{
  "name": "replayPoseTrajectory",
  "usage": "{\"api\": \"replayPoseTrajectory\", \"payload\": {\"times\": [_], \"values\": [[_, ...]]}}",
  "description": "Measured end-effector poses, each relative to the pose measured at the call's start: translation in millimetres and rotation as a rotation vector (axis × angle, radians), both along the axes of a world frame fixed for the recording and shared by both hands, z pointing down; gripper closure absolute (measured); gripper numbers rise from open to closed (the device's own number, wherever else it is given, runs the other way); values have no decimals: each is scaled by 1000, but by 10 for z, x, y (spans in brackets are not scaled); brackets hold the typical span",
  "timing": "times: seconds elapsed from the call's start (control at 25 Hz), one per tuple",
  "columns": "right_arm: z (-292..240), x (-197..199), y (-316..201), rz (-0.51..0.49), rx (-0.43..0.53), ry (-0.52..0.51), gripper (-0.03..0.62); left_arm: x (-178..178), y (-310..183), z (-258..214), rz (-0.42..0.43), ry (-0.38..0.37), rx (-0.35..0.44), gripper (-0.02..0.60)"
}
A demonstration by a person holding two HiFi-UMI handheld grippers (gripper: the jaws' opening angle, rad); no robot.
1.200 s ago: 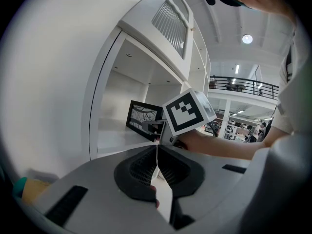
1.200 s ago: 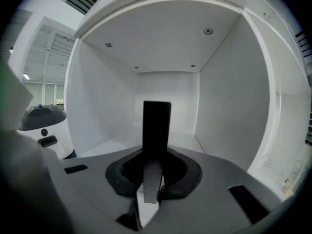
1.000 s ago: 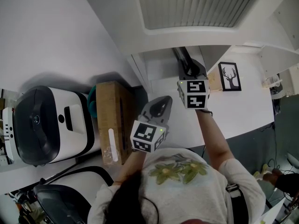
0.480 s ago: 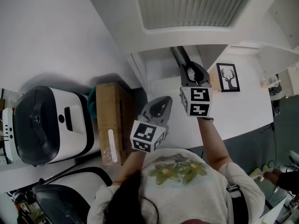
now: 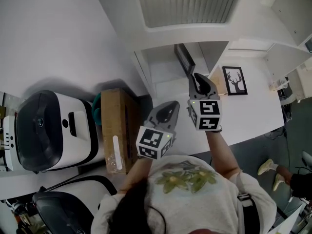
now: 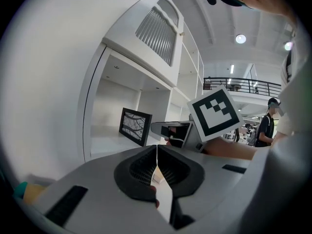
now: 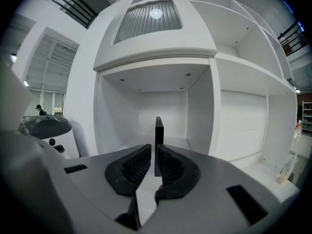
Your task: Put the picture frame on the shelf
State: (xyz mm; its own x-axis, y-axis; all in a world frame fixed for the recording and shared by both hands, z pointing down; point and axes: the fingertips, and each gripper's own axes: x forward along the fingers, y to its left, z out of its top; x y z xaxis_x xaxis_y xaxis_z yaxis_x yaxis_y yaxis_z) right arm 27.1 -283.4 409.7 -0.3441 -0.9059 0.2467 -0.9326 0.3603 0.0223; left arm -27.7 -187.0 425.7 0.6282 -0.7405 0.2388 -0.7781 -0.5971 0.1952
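Black picture frame [image 5: 184, 58] stands upright, edge-on to the head view, on the floor of the open compartment of the white shelf [image 5: 158, 69], below a slatted panel [image 5: 185, 4]. Right claw [image 5: 197, 77] points into that compartment, its tips just beside the near edge of the frame. In the right gripper view the right claw [image 7: 155, 148] is spread by a narrow gap, and the frame [image 7: 159, 130] shows as a thin dark bar lined up with that gap, its foot on the shelf floor; contact between the jaws and the frame cannot be confirmed. The left gripper view shows the same frame [image 6: 135, 126] from the side, with a pale branching print on its face, tilted slightly back. Left claw [image 5: 173, 104] is held lower and to the left, above the near edge of the white table [image 5: 248, 113]. In its own view the left claw [image 6: 157, 152] is pressed together with nothing between the jaws. A second frame with a deer print [image 5: 234, 80] is on the table to the right of the compartment, well apart from both claws. A cardboard box [image 5: 117, 128] and a white machine with a black panel [image 5: 46, 130] stand to the left.
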Motion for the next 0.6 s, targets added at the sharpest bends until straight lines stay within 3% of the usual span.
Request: {"api": "replayPoseTrajectory", "payload": {"times": [0.16, 0.6], "values": [[6, 3, 195, -27, -20, -25, 559, 37, 122, -75, 1, 4, 16, 551], [20, -1, 797, -124, -77, -60, 563, 231, 500, -164, 25, 9, 27, 551]]}}
